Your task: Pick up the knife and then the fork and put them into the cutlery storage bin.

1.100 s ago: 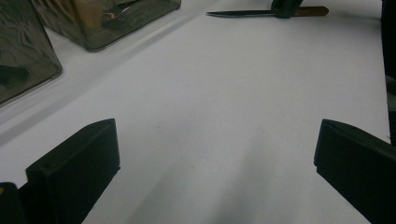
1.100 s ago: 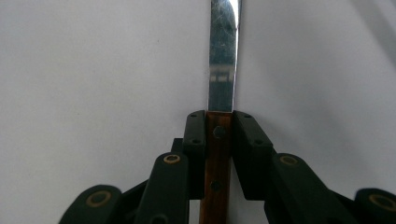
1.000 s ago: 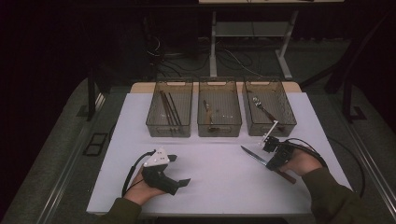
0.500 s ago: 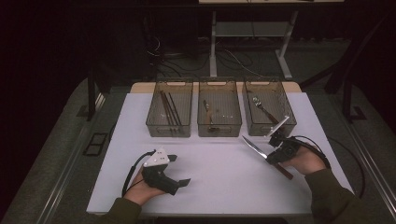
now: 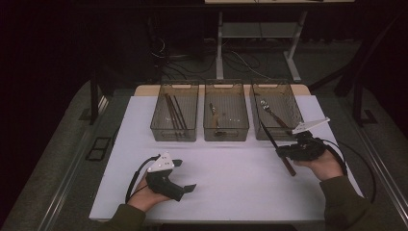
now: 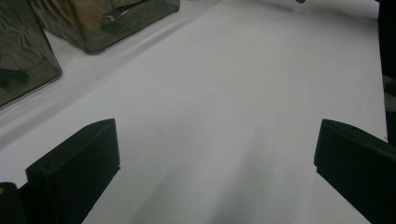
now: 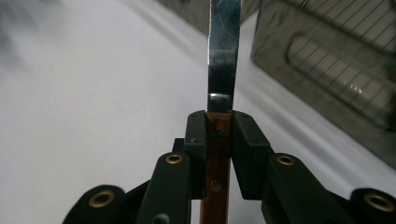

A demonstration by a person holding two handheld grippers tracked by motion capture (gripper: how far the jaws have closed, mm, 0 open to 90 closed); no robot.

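Knife with a brown wooden handle and a long steel blade (image 5: 276, 144) sits clamped in the right gripper (image 5: 288, 153), whose 2 black jaws pinch the handle just below the blade, as the right gripper view shows (image 7: 218, 140). In the high view the knife's long axis runs on a slant: handle end low and toward the person, blade tip pointing up and away toward the right-hand clear plastic bin (image 5: 276, 111), the nearest of 3 bins in a row at the far edge of the white table mat (image 5: 231, 168). The blade tip hangs just in front of that bin's near wall, slightly left of its middle. A metal utensil already lies inside it. The middle bin (image 5: 226, 111) holds small brown pieces, and the left bin (image 5: 175, 111), well apart from the knife, holds dark thin sticks. The left gripper (image 5: 177, 176) rests on the mat, jaws spread wide with nothing between them, well to the left of the right-hand bin. The right hand is plainly the nearer one; the likely drop calls for carrying the blade forward over that bin's rim.
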